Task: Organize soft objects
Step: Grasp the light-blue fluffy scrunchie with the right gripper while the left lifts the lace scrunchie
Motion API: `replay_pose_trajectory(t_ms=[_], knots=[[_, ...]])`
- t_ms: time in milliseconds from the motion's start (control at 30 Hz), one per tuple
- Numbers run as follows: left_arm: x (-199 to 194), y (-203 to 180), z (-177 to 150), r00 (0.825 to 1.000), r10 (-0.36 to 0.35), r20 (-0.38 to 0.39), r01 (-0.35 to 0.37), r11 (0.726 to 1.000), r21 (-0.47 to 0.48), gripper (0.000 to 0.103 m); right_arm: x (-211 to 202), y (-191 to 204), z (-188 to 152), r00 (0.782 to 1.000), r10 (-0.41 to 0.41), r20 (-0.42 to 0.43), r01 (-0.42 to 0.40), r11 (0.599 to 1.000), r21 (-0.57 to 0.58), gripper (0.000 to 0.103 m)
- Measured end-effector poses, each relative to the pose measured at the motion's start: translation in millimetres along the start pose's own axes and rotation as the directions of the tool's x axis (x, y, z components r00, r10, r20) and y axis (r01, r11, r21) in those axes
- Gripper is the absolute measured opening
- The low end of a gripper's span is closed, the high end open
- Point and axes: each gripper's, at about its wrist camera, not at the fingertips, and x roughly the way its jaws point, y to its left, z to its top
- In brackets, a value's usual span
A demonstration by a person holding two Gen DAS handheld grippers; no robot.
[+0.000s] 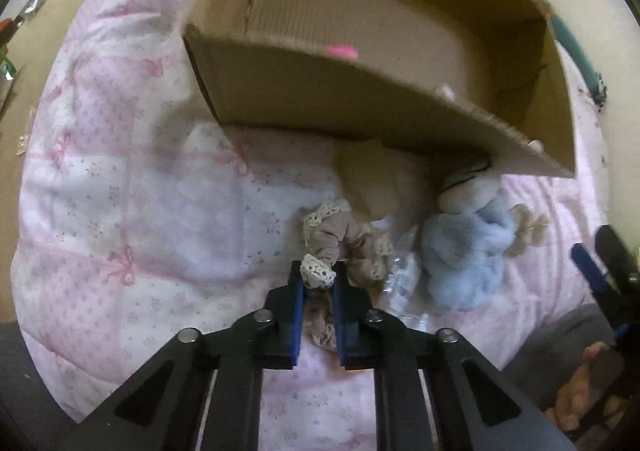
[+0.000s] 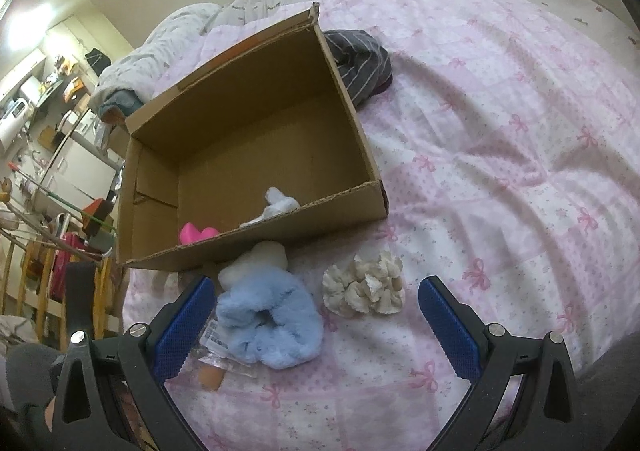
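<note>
Two scrunchies outside box (image 2: 256,155); left tool (image 1: 318,278) pinching beige scrunchie (image 1: 340,247), right tool (image 2: 316,315) spread.

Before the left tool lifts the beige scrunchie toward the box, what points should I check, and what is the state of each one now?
1. Left tool shut on the beige lace scrunchie: ok.
2. Scrunchie free of neighbours: cannot tell; it lies against the plastic packet beside the blue fluffy scrunchie.
3. Cardboard box open at the top: ok.
4. Room inside the box: ok; only a pink item and a white item show there.
5. Right tool open and holding nothing: ok.
6. Cream ruffled scrunchie waiting on the quilt, outside the box: ok.
</note>
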Motion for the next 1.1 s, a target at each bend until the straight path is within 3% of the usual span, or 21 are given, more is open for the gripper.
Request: replay_pose_trajectory(t_ms=[133,467,667,933,1100], knots=[[-25.2,4.4,-5.9,0.999,-0.018,0.037,0.018,1.0,0.002,0.011,2.8,0.1,0.9,1.0,0.001,-0.006,-0.001,1.0,0.001,0.103],[-99.4,12.3,-20.8,0.98,0.11,0.167,-0.119,0.992,0.041,0.011,5.2,-0.5,-1.6,0.997,0.068,-0.047,-0.067,0.997,0.032,0.103],[-84.2,25.9,-15.0,0.978,0.144,0.154,-0.144,0.99,-0.011,0.011,25.4,15.1,-8.8,0.975,0.146,-0.168,-0.147,0.989,0.009,0.103],[-70.4,25.9,-8.8,0.978,0.155,0.138,-0.15,0.987,-0.05,0.011,60.5,58.3,-17.5,0.966,0.042,-0.256,-0.09,0.98,-0.178,0.103],[-65.0,22.5,-9.5,0.979,0.158,0.13,-0.155,0.987,-0.035,0.011,84.0,62.2,-18.8,0.965,-0.022,-0.26,-0.032,0.979,-0.203,0.103]])
